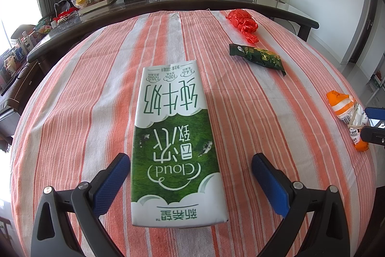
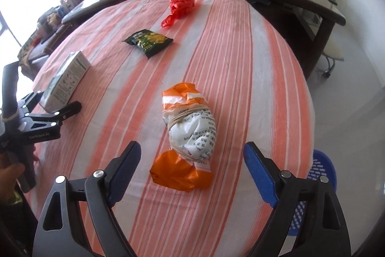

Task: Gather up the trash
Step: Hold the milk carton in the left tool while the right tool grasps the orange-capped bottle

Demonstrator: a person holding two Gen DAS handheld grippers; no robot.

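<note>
A green and white milk carton (image 1: 174, 143) lies flat on the striped tablecloth (image 1: 72, 100). My left gripper (image 1: 190, 170) is open, one finger on each side of the carton's near end. An orange and white wrapped bundle (image 2: 187, 134), tied with string, lies on the tablecloth (image 2: 252, 78). My right gripper (image 2: 192, 158) is open, its fingers on either side of the bundle's near end. The bundle (image 1: 349, 112) and carton (image 2: 65, 81) also show in the other views. A dark green snack packet (image 1: 257, 57) (image 2: 149, 41) and a crumpled red plastic bag (image 1: 243, 23) (image 2: 180, 7) lie farther back.
A dark glass-topped table (image 1: 192, 4) with bowls, a plant pot and clutter stands behind the cloth-covered table. A blue plastic basket (image 2: 320, 175) sits on the floor at the right, below the table edge. The left gripper (image 2: 48, 112) shows at the left of the right wrist view.
</note>
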